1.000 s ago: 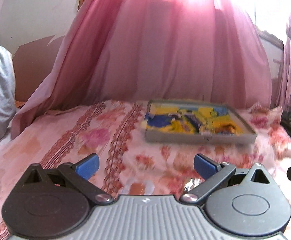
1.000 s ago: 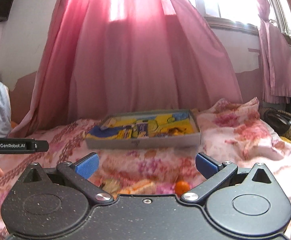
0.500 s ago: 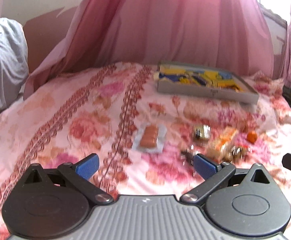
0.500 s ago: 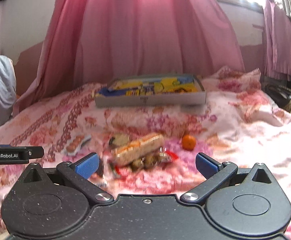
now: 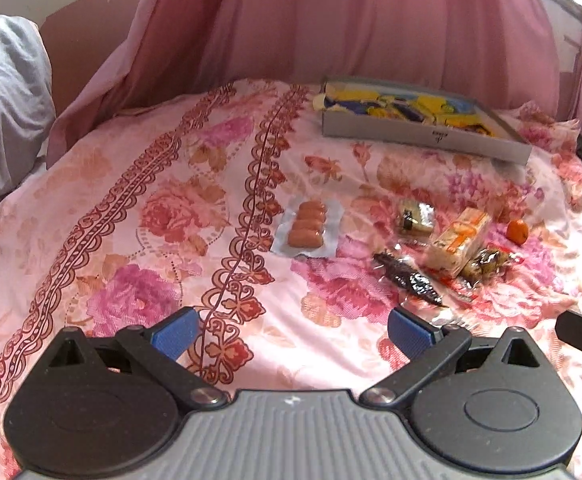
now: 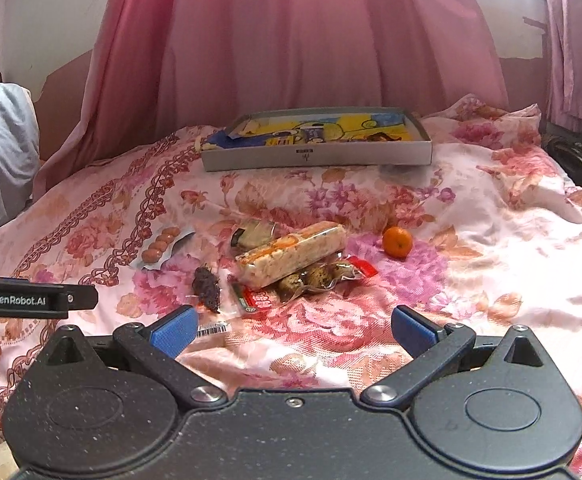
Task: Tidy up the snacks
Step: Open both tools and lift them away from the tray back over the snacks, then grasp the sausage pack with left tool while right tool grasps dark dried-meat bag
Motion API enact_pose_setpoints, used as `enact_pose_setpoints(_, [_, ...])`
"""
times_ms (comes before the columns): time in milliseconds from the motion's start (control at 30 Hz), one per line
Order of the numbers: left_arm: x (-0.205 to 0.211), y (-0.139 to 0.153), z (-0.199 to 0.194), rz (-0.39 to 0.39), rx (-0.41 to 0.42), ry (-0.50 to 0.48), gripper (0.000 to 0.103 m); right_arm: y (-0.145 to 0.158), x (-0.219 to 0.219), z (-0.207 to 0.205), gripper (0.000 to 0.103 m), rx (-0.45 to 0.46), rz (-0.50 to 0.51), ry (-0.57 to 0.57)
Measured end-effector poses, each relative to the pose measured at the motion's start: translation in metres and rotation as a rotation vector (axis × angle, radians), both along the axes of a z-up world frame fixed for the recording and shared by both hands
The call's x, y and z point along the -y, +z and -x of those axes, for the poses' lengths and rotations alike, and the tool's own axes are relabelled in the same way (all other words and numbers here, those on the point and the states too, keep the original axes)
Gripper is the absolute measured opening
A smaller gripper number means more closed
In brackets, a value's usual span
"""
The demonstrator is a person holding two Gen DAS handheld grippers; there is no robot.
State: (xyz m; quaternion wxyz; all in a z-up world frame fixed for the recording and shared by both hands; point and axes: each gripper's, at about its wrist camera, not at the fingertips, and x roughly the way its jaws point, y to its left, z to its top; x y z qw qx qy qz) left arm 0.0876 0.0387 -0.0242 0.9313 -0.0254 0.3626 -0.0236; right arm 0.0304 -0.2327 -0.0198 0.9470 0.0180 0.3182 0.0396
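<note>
Hovering with both sets of jaws wide open and empty, snacks [image 6: 291, 256] scattered mid-frame on the bed [image 6: 491, 240], tray [image 6: 315, 156] above, sorting barely begun.

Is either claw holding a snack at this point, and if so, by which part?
Nothing is held. The left claw and right claw are both open and empty above the bedspread, short of the snacks.

Glossy plastic snack wrappers [image 6: 291, 256] on floral woven-cloth bedspread [image 6: 471, 280] (matt cardboard box [image 6: 319, 158]).
</note>
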Motion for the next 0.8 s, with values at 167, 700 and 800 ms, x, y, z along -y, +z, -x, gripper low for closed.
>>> enact_pose_setpoints(167, [0.002, -0.002, -0.019, -0.048, -0.028, -0.031, 0.102, -0.005, -0.003, -0.01, 0.102, -0.017, -0.002, 0.022])
enact_pose_setpoints(700, [-0.027, -0.02, -0.108, 0.043, -0.037, -0.103, 0.102, -0.035, -0.037, -0.07, 0.102, -0.046, 0.004, 0.366])
enact_pose_setpoints(800, [-0.028, -0.023, -0.12, 0.067, -0.03, -0.134, 0.102, -0.044, -0.045, -0.081, 0.097, -0.086, 0.01, 0.403])
